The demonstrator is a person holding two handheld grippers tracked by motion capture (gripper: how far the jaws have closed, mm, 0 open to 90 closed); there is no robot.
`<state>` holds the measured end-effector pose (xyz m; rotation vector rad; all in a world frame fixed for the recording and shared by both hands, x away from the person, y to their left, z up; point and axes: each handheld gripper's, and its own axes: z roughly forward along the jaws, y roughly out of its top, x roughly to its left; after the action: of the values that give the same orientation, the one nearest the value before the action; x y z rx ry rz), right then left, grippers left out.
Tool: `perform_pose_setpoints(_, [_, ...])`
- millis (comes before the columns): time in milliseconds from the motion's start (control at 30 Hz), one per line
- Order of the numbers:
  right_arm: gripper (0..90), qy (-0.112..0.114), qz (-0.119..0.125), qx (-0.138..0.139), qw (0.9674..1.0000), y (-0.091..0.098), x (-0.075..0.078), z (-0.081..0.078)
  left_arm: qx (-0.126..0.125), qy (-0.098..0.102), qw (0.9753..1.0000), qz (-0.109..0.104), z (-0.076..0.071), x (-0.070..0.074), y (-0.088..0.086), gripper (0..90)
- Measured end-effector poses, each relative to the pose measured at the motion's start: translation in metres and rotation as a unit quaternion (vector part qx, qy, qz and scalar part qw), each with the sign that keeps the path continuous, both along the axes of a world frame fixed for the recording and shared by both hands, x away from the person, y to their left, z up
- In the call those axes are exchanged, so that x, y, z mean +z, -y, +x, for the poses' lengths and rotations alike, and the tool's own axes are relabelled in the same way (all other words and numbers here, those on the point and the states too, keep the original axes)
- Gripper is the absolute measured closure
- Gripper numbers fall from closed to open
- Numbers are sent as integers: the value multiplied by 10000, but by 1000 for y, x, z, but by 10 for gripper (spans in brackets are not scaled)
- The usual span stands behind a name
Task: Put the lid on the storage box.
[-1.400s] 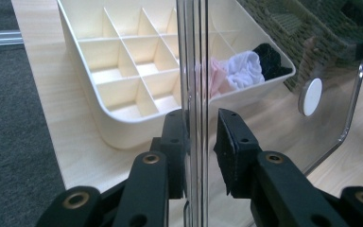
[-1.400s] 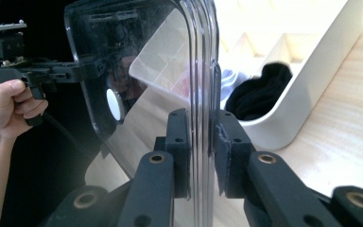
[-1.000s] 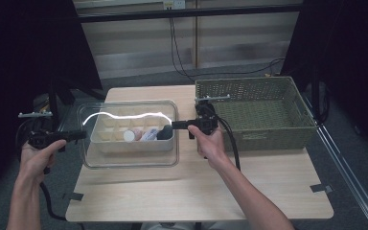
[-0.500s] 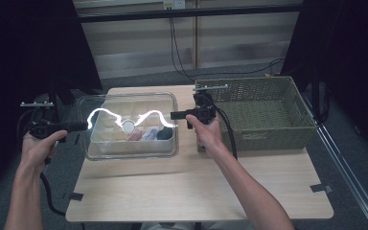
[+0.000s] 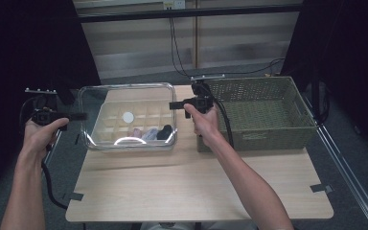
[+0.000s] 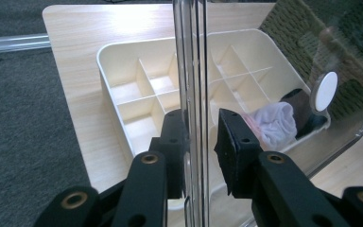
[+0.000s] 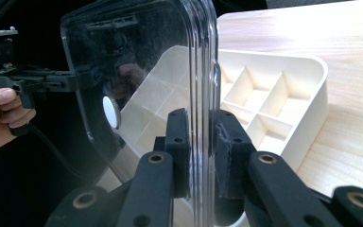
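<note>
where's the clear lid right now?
In the high view the clear lid is held above the white divided tray at table left, gripped at its edges by the left gripper and right gripper, beside the wicker basket.

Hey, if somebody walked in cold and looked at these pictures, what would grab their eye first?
Most likely the clear lid held above the table, clamped at its left edge by the left gripper and at its right edge by the right gripper. Under it sits a cream divided organizer tray with rolled socks in one end, and a green woven basket stands to the right.
</note>
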<state>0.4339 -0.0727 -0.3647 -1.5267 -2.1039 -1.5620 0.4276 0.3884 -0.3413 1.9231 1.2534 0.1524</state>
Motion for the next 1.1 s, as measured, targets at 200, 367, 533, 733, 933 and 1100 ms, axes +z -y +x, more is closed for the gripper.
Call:
perform_pose_setpoints(200, [769, -28, -78, -76, 9999, -2, 3, 13, 102, -51, 9999, -30, 13, 1, 1, 732])
perform_pose_setpoints(367, [764, -68, -69, -131, 9999, -2, 2, 21, 106, -43, 9999, 73, 21, 2, 2, 733])
perform_pose_setpoints(533, [756, -174, -142, -193, 9996, -5, -4, 29, 171, -104, 9997, 120, 29, -1, 3, 734])
perform_pose_setpoints(733, [750, -258, -205, -224, 9992, -9, -9, 38, 235, -136, 9994, 199, 36, -3, 2, 735])
perform_pose_setpoints(933, [746, -299, -246, -286, 9988, -12, -13, 45, 262, -246, 9992, 148, 41, -10, 1, 736])
perform_pose_setpoints(1100, [746, -341, -310, -274, 9986, -14, -12, 47, 331, -295, 9989, 138, 43, -13, 1, 735])
